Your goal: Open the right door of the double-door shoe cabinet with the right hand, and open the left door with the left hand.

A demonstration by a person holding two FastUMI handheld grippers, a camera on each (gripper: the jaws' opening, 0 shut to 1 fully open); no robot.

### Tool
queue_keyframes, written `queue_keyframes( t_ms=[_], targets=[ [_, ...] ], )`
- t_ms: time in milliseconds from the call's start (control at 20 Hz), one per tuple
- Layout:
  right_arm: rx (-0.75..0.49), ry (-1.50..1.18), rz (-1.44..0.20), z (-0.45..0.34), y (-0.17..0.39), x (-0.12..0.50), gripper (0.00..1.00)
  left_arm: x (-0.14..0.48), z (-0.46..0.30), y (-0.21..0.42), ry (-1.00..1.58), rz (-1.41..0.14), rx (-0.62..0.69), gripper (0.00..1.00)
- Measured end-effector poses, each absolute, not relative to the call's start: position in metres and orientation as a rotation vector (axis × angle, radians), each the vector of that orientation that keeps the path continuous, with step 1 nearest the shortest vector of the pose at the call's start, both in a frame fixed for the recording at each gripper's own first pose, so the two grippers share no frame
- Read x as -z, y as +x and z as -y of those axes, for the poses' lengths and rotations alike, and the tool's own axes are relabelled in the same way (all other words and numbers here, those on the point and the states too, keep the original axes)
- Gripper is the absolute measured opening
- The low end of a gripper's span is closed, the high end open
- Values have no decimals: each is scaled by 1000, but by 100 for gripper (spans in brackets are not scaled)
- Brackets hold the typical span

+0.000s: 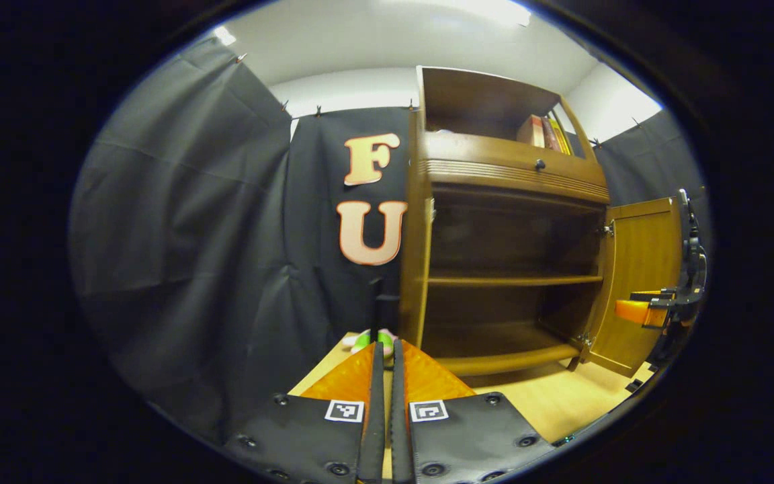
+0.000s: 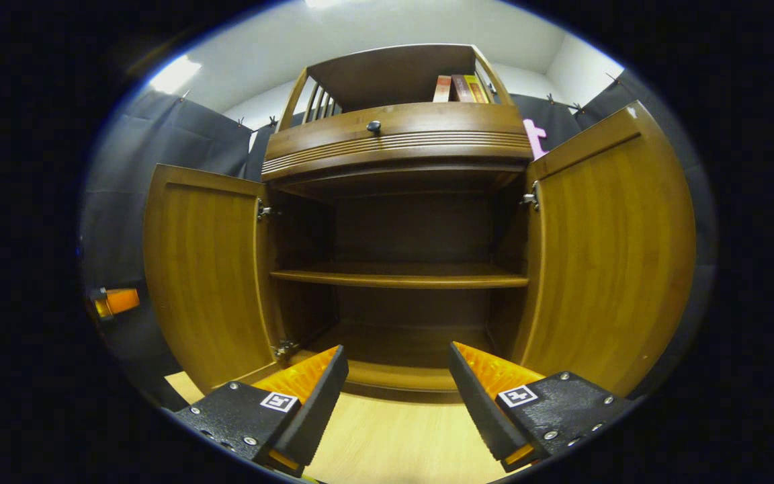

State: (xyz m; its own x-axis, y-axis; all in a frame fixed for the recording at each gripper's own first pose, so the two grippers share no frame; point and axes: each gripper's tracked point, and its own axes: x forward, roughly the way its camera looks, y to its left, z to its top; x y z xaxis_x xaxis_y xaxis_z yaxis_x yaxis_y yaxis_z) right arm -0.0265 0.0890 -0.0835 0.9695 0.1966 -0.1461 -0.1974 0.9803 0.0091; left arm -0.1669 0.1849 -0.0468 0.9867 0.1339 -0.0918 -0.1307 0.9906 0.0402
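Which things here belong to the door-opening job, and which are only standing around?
Job things:
- shoe cabinet
- left door, open
- right door, open
- left claw, shut
- right claw, open

Standing around:
- books on top
- drawer knob
- green toy

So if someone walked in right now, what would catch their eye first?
The brown wooden shoe cabinet stands with both lower doors swung wide: left door, right door, with a bare middle shelf between them. Upright books sit in its top compartment.
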Motion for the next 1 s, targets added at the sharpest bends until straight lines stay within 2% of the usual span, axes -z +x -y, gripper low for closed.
queue_keyframes(
  t_ms=[250,600,700,1000],
  targets=[
    [-178,39,-123,-64,-39,75,93,56,-40,-97,-130,-77,50,11],
    [-158,26,-105,-35,-55,71,93,76,-16,-51,-91,-67,-66,12],
    [-154,9,-108,-31,-55,75,93,82,-11,-53,-58,-66,-97,25],
    [-193,20,-108,-32,-57,76,93,87,-3,-49,-35,-64,-101,80]
  ],
)
